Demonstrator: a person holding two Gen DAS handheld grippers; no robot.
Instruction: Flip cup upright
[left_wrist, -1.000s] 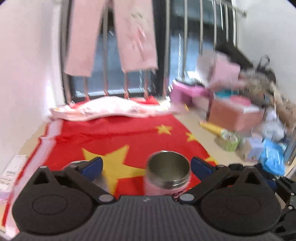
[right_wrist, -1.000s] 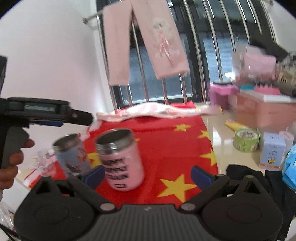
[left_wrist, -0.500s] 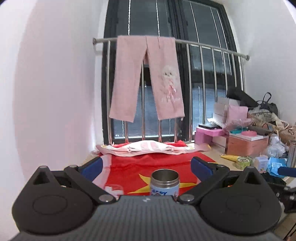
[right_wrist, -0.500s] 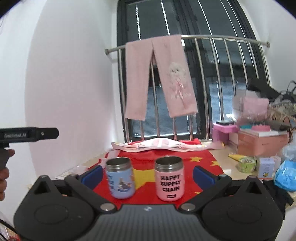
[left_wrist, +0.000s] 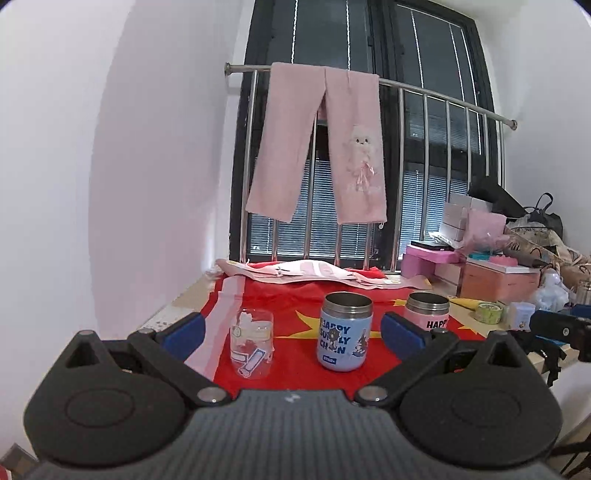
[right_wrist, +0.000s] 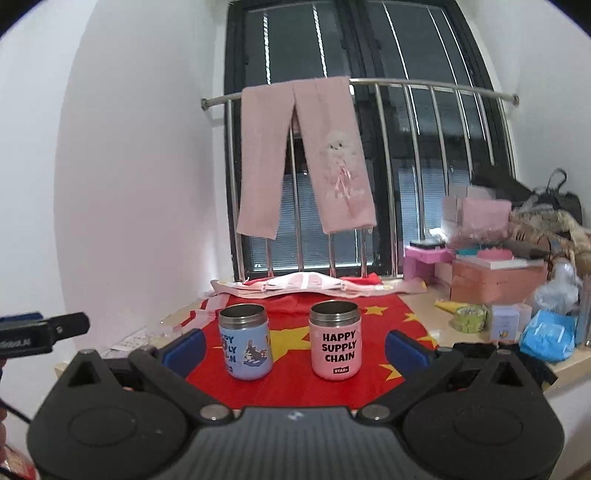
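Note:
Three cups stand upright on a red flag cloth (left_wrist: 295, 358) on a table. A clear glass cup (left_wrist: 252, 344) with stickers is at the left. A blue steel cup (left_wrist: 345, 331) is in the middle, also in the right wrist view (right_wrist: 245, 341). A pink steel cup (right_wrist: 335, 339) reading HAPPY SUPPLY CHAIN is at the right, also in the left wrist view (left_wrist: 427, 312). My left gripper (left_wrist: 291, 330) is open and empty, short of the cups. My right gripper (right_wrist: 294, 349) is open and empty, short of the blue and pink cups.
Pink trousers (right_wrist: 303, 155) hang on a steel rail (right_wrist: 424, 86) before a dark window. Folded pink cloth (right_wrist: 306, 284) lies at the table's back. Boxes, a tape roll (right_wrist: 469, 319) and a blue packet (right_wrist: 546, 334) crowd the right side. A white wall is at the left.
Both grippers have pulled back and away from the cups, which now look smaller and farther. The pink cup, close under both grippers a second ago, stands free on the cloth.

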